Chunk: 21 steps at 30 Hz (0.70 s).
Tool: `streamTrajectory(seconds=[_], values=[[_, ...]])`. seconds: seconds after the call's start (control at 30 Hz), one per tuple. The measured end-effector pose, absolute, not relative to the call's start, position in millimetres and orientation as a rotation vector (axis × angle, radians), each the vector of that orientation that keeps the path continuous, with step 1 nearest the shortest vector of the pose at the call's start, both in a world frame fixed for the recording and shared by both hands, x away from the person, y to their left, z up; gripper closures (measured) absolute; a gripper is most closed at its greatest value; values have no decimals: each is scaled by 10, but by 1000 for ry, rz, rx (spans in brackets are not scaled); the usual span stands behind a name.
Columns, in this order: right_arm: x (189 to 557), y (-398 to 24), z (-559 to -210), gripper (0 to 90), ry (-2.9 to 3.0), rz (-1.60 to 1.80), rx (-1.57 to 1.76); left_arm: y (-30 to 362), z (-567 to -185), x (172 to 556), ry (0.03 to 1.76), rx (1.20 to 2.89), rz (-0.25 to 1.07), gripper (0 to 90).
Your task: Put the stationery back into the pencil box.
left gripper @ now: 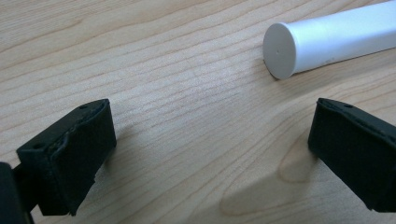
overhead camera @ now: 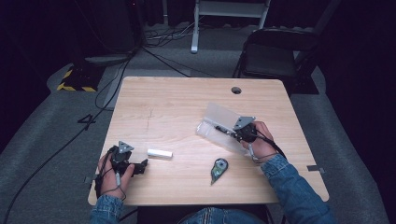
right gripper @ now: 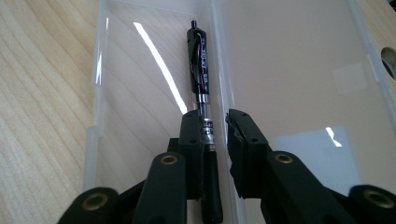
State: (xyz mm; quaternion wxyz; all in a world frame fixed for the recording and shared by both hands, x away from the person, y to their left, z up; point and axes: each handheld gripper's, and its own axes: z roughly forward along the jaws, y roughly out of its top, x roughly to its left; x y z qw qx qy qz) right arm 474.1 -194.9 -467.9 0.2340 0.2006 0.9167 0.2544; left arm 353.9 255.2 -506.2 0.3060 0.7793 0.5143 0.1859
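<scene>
right tongs (right gripper: 215,130) narrowly parted | pen (right gripper: 201,70) between, in clear case (right gripper: 289,70) | left tongs (left gripper: 210,154) wide

Bright table, dark surroundings, glare streaks, sharp focus.

High cam overhead; gripper cams close (shared table (overhead camera: 177,102)).
</scene>
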Motion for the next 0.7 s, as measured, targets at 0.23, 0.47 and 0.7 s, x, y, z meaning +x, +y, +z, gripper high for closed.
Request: streamTrajectory(seconds=[0.23, 0.47, 0.7], values=[[4707, -1966, -4589, 711, 2490, 774, 564, 2552, -5061, 3539, 1361, 2063, 493, 12], [4636, -1973, -4468, 667, 2470, 864, 580, 2552, -5061, 3539, 1361, 2064, 490, 12], [4510, -1979, -4338, 647, 2451, 955, 591, 2536, -5060, 3522, 1368, 2062, 497, 12]])
